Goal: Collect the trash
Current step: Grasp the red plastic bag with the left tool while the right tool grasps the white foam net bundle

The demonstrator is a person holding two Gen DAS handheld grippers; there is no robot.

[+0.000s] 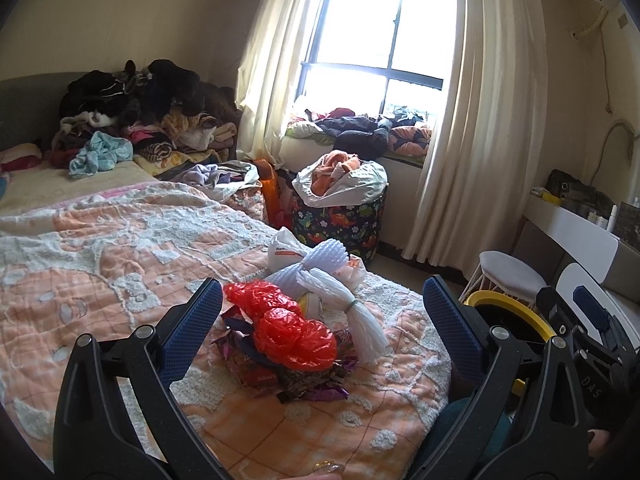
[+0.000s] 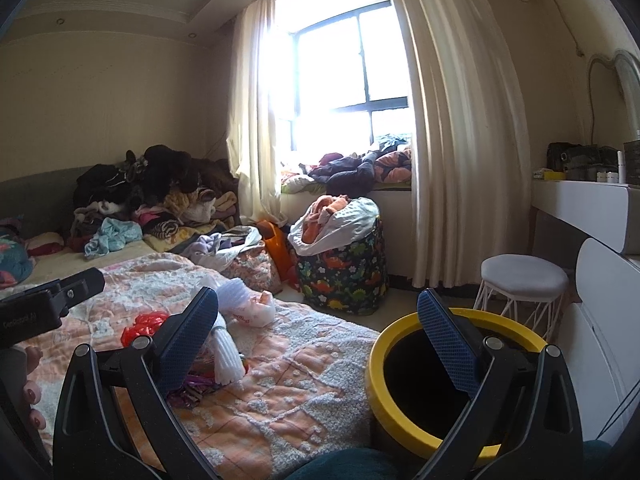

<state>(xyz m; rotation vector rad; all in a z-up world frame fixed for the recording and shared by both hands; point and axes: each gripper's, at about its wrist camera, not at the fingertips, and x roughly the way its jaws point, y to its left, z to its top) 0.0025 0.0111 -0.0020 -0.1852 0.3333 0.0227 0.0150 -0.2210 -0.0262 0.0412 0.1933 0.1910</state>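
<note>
1. Near the bed's (image 1: 100, 264) right edge, by its foot corner, the trash (image 1: 296, 328) lay in one loose heap on the blanket: a crumpled red bag (image 1: 288, 324), white foam netting (image 1: 344, 292), a white bag (image 1: 288, 252) behind it, and foil wrappers (image 1: 304, 384) underneath.
2. The heap looked untouched, so I judged the task barely begun, with every piece still to collect.
3. The bin (image 2: 404, 340), yellow-rimmed and dark inside, stood on the floor just beside that edge, mouth up; no trash showed inside, though its bottom was too dark to be sure.
4. The left gripper (image 1: 320, 320) hovered over the heap with fingers spread wide on either side of it and nothing between them.
5. The right gripper (image 2: 320, 328) was held above the bed edge and bin, fingers likewise spread and empty, one finger (image 2: 448, 348) over the bin's mouth.
6. The netting was the only piece with a clear long axis: its tied strip ran from the far heap toward the near right, flared end nearest the grippers. The heap as a whole stretched roughly away from the foot toward the window (image 1: 380, 32).
</note>
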